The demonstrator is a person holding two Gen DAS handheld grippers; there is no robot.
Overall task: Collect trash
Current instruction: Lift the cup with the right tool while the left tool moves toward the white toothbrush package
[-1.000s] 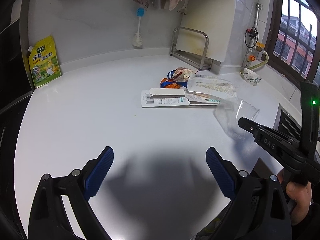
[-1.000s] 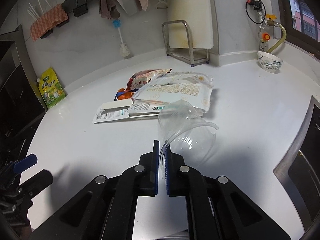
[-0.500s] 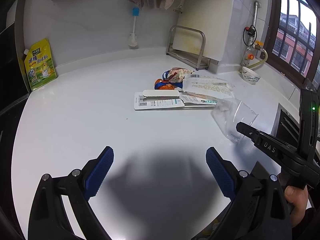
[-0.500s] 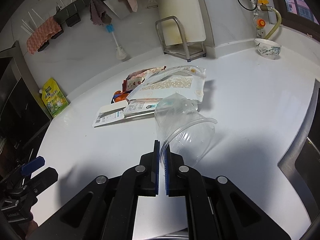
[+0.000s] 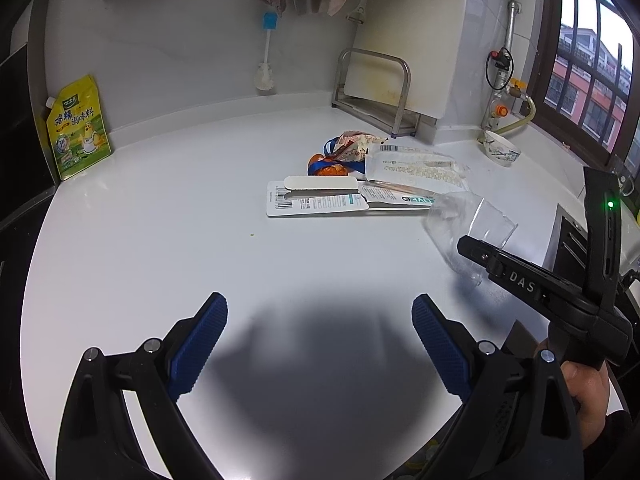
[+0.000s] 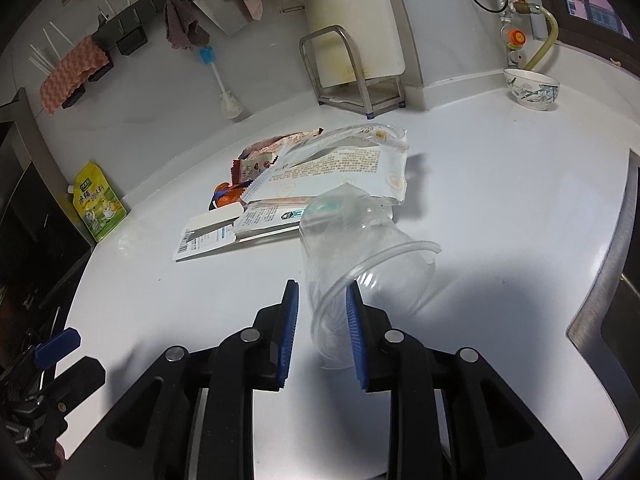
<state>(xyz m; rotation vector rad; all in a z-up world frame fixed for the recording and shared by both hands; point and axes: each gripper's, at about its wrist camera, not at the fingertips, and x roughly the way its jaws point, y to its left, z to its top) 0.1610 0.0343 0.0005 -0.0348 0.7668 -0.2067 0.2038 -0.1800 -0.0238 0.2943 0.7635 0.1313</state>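
A clear plastic cup [image 6: 360,256] lies on its side on the white counter [image 6: 500,208], its rim between my right gripper's [image 6: 320,300] parted blue pads, which no longer pinch it. It also shows in the left wrist view [image 5: 464,224] ahead of the right gripper [image 5: 476,252]. Behind it lies a pile of trash: a clear printed bag [image 6: 344,168], a white card package [image 6: 212,236], a pink wrapper [image 6: 264,152] and an orange wrapper [image 6: 224,196]. My left gripper [image 5: 320,336] is wide open and empty over bare counter, left of the cup.
A yellow seasoning pouch [image 5: 78,128] leans on the back wall at left. A metal rack with a cutting board [image 6: 348,68] stands at the back. A patterned bowl [image 6: 532,88] sits at the far right. A sink edge [image 6: 616,264] borders the counter's right.
My right gripper's jaws have opened; they were shut on the cup's rim. The cup has dropped onto its side. The left gripper has hardly moved.
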